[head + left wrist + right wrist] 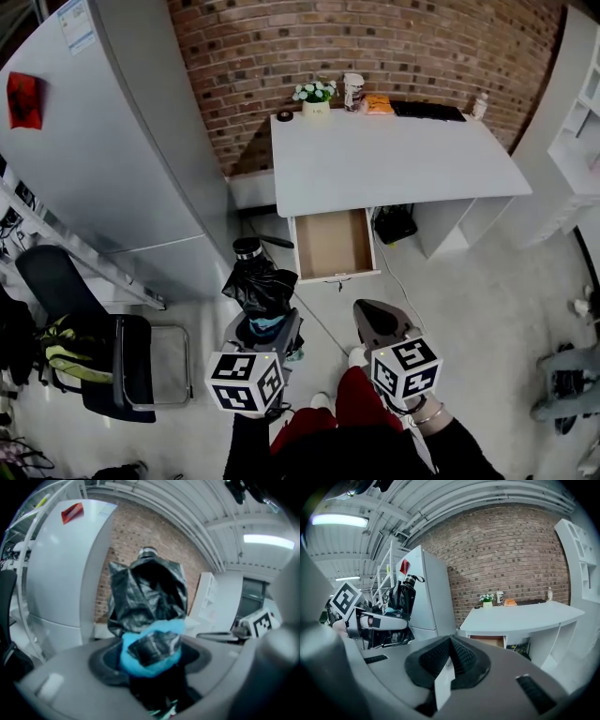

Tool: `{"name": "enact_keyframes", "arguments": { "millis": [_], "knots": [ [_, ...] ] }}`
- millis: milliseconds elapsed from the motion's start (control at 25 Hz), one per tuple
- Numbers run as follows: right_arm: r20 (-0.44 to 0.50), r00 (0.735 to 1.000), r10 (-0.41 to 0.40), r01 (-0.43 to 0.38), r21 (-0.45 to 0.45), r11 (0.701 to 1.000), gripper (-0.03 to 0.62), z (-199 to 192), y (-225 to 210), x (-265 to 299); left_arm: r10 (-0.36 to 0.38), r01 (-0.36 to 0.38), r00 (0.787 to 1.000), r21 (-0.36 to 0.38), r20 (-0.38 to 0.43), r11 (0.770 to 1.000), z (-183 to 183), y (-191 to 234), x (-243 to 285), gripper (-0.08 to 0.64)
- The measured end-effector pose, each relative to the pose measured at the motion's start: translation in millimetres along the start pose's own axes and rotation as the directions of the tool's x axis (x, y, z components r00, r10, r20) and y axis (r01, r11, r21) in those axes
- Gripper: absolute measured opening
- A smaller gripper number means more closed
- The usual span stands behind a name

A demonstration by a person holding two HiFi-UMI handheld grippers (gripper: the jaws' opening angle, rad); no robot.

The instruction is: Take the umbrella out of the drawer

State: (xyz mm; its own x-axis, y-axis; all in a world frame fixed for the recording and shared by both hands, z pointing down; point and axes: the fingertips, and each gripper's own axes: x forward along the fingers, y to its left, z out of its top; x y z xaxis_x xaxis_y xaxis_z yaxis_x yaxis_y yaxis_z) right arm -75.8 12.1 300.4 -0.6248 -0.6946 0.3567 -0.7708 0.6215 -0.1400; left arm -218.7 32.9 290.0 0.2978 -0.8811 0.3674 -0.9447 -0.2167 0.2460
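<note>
Umbrella (261,286): folded, black, loose pleated canopy bunched round a short shaft, capped end (247,248) uppermost. Located out of the drawer (333,246), held in the air in front of the desk (394,159), well apart from both. Drawer pulled out, bare inside.

Left gripper (266,330): jaws set wide and pressed on the lower part of the umbrella, at a blue band (152,651) wrapped round the fabric. Right gripper (450,656): jaws closed pad to pad, nothing held, positioned beside the left gripper, not touching the umbrella.

Handling, as judged: light and compact, stiff along the shaft only. Fabric soft and slick, liable to slide or crumple under the pads. Gripped at present largely on cloth and band, hence some risk of slipping downward or swinging if tilted. Firmer purchase likely at the capped end or on the shaft core beneath the folds. Not fragile, so a moderate squeeze should be sufficient. Removal from the drawer judged done.
</note>
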Motion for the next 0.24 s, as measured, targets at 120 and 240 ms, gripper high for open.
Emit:
{"name": "enact_keyframes", "arguments": {
  "millis": [120,240],
  "knots": [
    [-0.004,1.000,-0.003,0.003,-0.005,1.000,0.002,-3.0,5.8,-3.8,-0.012,0.012,1.000,-0.011,-0.002,1.000,-3.2,-0.7,-4.2,0.278],
    [-0.004,1.000,0.000,0.000,-0.012,1.000,0.002,-4.2,11.8,-3.2,-0.017,0.017,1.000,-0.020,-0.005,1.000,-5.3,2.4,-6.4,0.278]
  ]
}}
